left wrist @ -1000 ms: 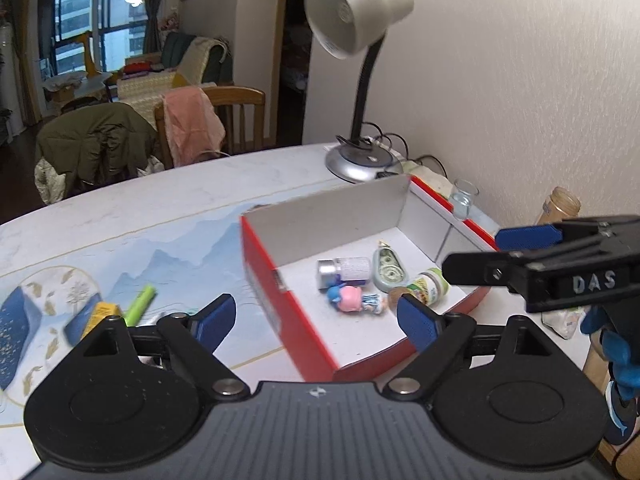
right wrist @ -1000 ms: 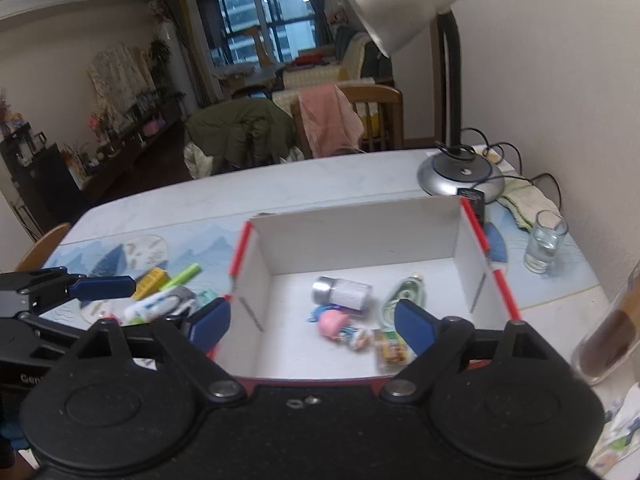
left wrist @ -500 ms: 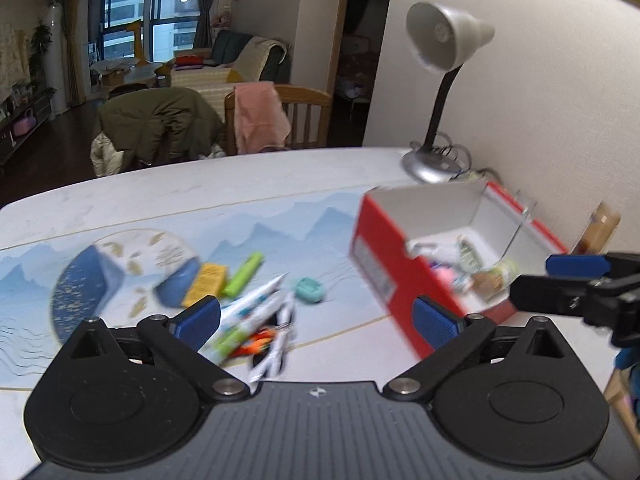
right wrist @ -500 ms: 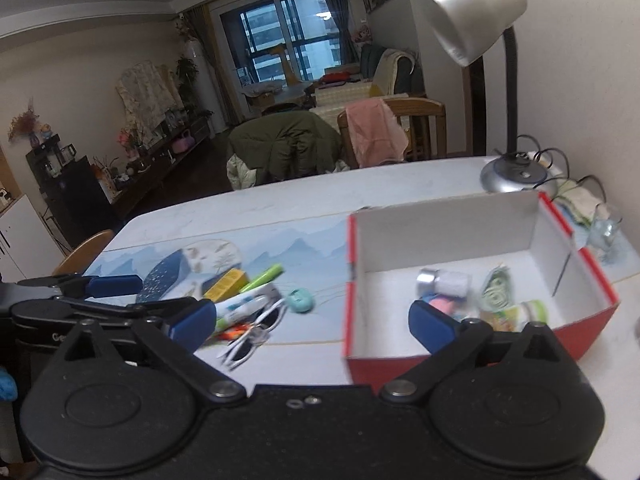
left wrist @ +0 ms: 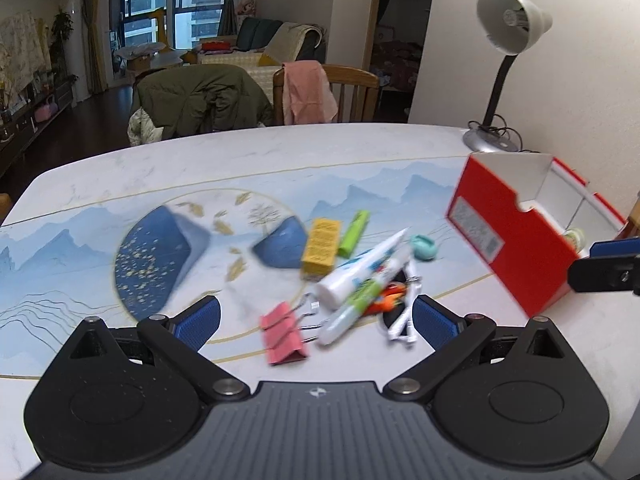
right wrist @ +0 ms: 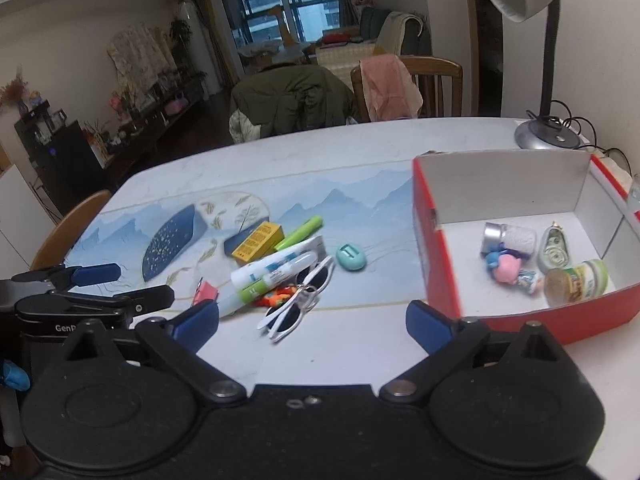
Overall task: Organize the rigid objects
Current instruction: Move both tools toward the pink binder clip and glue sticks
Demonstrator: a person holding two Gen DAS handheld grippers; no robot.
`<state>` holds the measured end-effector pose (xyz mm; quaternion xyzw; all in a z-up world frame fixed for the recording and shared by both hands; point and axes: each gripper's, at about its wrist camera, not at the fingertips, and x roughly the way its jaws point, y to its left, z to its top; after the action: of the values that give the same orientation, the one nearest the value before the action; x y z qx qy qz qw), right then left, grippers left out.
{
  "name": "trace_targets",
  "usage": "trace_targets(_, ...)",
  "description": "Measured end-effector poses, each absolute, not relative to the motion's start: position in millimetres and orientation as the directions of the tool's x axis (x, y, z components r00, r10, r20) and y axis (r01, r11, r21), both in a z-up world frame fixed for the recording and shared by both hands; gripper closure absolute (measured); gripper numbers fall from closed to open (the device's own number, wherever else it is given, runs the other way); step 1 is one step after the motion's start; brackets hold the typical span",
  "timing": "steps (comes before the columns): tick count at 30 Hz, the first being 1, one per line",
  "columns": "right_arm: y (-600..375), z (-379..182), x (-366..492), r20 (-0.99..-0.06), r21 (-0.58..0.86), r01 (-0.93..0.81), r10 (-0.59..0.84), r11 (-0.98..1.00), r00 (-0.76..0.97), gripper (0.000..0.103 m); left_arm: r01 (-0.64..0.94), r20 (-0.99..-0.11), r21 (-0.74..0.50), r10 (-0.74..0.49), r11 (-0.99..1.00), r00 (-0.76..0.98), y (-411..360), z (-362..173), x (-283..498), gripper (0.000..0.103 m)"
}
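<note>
While both released: left gripper (left wrist: 316,318), right gripper (right wrist: 312,320) | red box (right wrist: 440,272): five items

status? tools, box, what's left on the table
Left tool open, empty. Right tool open, empty. Red box holds four items. Pile still out: sunglasses, tubes, pink clip. Nothing blocking.

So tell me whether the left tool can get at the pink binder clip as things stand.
Probably yes. The left tool is open and empty, and the pink binder clip lies just ahead between its fingers at the pile's near edge, with nothing lying on it.
</note>
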<state>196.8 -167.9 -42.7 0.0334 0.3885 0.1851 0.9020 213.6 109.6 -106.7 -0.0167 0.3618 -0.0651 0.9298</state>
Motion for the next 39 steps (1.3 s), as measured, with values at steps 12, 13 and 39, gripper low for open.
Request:
trace_targets(12, -117, -61, 228, -0.735, 0.184, -0.320, 0.346, 0.929, 0.583, 0.016, 0.157, -0.705, -0.051, -0.147, 0.986, 0.694, 140, -155, 238, 0.000)
trace_targets(13, -112, -63, 232, -0.739, 0.179, -0.326, 0.346, 0.928, 0.578, 0.016, 0.163, -0.707, -0.057, -0.155, 0.985, 0.690, 141, -158, 241, 0.000)
trace_targets(39, -63, -119, 301, -0.846, 0.140, -0.337, 0.289, 0.931, 0.448, 0.047, 0.456, -0.714, -0.038, -0.343, 0.889, 0.610, 142, -197, 271, 0.001)
